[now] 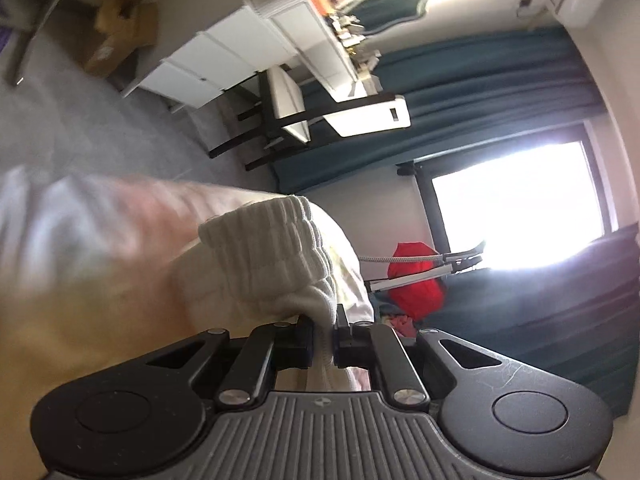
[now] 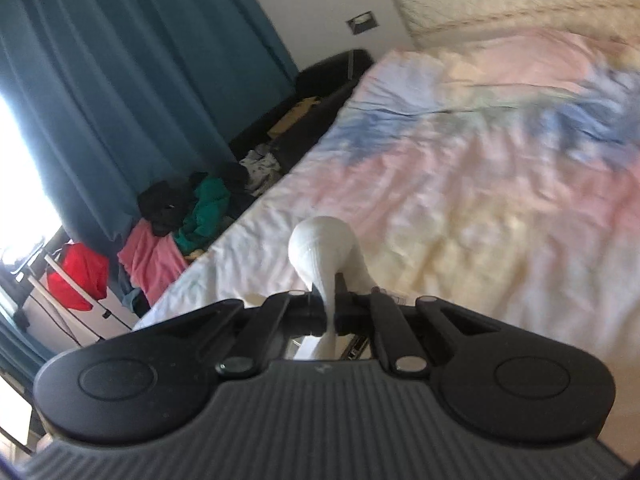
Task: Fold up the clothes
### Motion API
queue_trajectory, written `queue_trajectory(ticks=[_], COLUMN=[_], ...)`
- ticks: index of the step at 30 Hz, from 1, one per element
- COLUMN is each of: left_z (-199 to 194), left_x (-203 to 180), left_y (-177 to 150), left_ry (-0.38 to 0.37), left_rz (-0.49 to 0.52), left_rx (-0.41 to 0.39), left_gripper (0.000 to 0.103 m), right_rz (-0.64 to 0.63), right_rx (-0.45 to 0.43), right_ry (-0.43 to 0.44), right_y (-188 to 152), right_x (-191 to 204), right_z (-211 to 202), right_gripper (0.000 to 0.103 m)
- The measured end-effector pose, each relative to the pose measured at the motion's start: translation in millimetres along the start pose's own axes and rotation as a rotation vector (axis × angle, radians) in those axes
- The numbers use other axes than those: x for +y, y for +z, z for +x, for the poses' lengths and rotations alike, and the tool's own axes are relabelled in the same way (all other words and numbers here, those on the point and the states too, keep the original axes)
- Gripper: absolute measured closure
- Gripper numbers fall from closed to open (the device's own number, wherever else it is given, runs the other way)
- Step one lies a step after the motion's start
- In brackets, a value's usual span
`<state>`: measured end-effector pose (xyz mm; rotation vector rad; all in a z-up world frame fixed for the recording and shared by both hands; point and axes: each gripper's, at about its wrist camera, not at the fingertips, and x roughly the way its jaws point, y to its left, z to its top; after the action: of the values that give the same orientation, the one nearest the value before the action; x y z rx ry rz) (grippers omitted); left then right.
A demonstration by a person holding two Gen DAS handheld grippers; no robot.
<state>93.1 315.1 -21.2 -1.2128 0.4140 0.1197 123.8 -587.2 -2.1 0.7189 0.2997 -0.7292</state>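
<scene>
My left gripper (image 1: 323, 326) is shut on a white ribbed sock (image 1: 268, 252); its cuff end bunches up just past the fingers, above the pastel bedsheet (image 1: 80, 248). The left view is rolled sideways and blurred. My right gripper (image 2: 329, 300) is shut on a white sock (image 2: 322, 246), whose rounded toe end sticks out past the fingers over the bed (image 2: 480, 200). I cannot tell whether both grippers hold one sock or two.
A pile of clothes (image 2: 180, 220) lies on the floor beside the bed, pink, green and black. A red bag (image 2: 78, 274) hangs by the teal curtains (image 2: 120, 80). A white dresser (image 1: 240, 52) and a chair (image 1: 288, 120) stand across the room.
</scene>
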Motion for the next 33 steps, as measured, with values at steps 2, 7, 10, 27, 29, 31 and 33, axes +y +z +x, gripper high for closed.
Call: queue_trajectory(ticks=[2,7,10,27,29,31,33], left_z=[42,175,243,246,221,194,167], left_x=[-24,-57,-54,-51,-49,-40,-26], left_y=[12,24,17,-15,-25,-38,-52], left_ry=[0.019,0.166,0.27,0.211,0.179,0.161,0.149], left_rz=[0.016,0.086,0.161,0.314,0.28,0.266,0.245], left_rx=[0.007,-0.007,-0.005,0.015,-0.009,-0.016,-0.015], left_gripper=[0.094,0.093,0.093,0.054,0.052,0.043,0.035], right_rz=[-0.019,-0.14,-0.234,-0.06,0.001,0.069,0.142], right_rx=[-0.002,-0.008,0.013,0.223,0.255,0.296,0.347], right_ry=[-0.01,-0.06,-0.091,0.131,0.18,0.217,0.247], right_y=[3,-16,-46,-68,-74,-85,-100], right_x=[34,108,129,88,78,63,46], right_z=[33,122,179,167,137,105,76], right_gripper=[0.097,0.097,0.097,0.047,0.047,0.047,0.047])
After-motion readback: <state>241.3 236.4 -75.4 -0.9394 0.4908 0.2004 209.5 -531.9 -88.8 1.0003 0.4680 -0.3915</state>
